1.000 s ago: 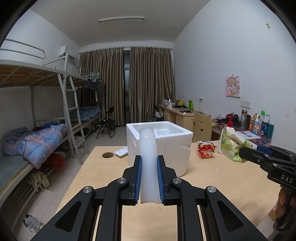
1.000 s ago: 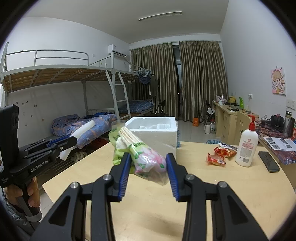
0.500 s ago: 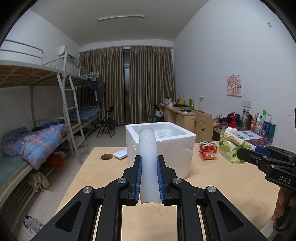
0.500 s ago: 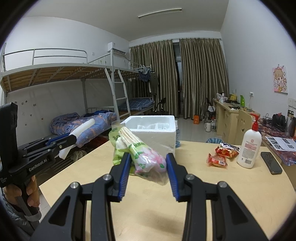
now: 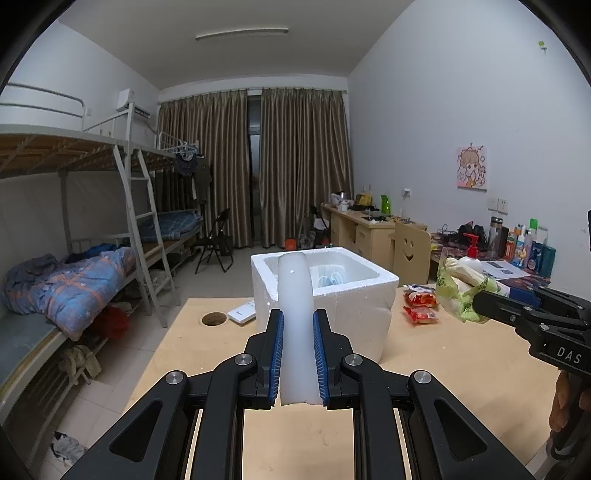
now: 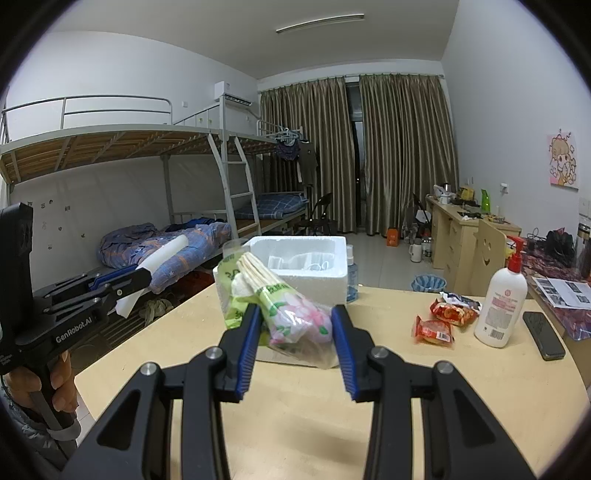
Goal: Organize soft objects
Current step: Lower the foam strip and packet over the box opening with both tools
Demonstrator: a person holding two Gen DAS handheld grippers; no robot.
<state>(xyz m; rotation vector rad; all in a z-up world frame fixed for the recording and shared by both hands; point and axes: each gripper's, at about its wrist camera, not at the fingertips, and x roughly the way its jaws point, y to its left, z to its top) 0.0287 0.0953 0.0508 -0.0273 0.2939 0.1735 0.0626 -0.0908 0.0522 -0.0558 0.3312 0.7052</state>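
A white foam strip is pinched by the left gripper and a plastic packet by the right gripper, both aimed at the foam box at frame centre, probably for stowing.

White-walled dorm room with metal bunk beds, brown curtains, tiled floor, ceiling strip light.

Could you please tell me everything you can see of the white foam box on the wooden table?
The white foam box looks like thick-walled expanded polystyrene, square and open-topped, with no lid in view. It stands upright on the pale wooden table near its far edge. Inside lie some pale items too indistinct to name. Nothing grips it: the left gripper holds a white foam strip in front of it, and the right gripper holds a plastic bag.
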